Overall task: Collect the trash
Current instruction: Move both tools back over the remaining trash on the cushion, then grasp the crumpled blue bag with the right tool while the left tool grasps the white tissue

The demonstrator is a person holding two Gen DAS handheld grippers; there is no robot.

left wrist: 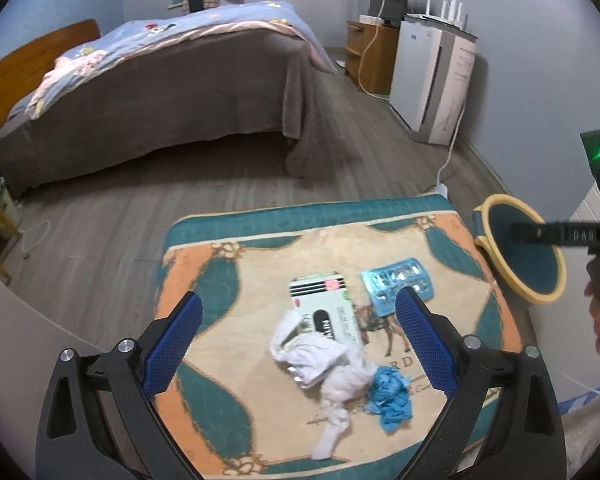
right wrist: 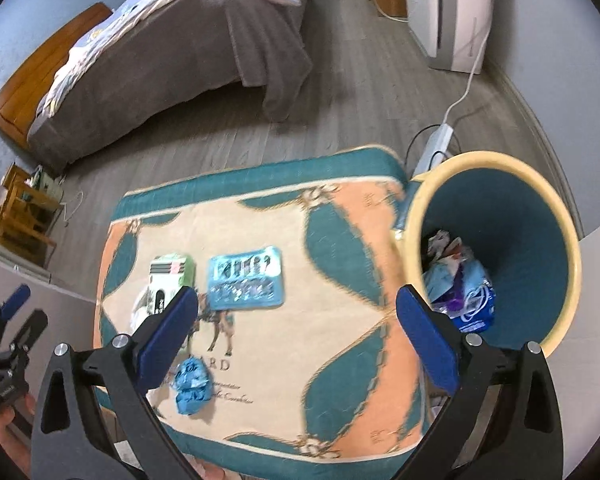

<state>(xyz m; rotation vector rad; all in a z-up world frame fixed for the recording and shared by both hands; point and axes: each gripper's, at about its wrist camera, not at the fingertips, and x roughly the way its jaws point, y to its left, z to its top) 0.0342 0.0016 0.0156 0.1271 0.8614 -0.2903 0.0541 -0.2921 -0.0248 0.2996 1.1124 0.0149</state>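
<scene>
Trash lies on a patterned cloth-covered stool: a white and green box, a blue blister pack, crumpled white tissue and a crumpled blue wad. My left gripper hovers open above the tissue and box, with nothing between its jaws. Above the stool's right side, my right gripper stands open and empty. To its right a teal bin with a yellow rim holds wrappers.
A bed with a grey cover fills the far left. A white appliance and a wooden cabinet stand along the right wall. A cable and power strip lie on the wood floor beyond the stool. A small wooden shelf stands at left.
</scene>
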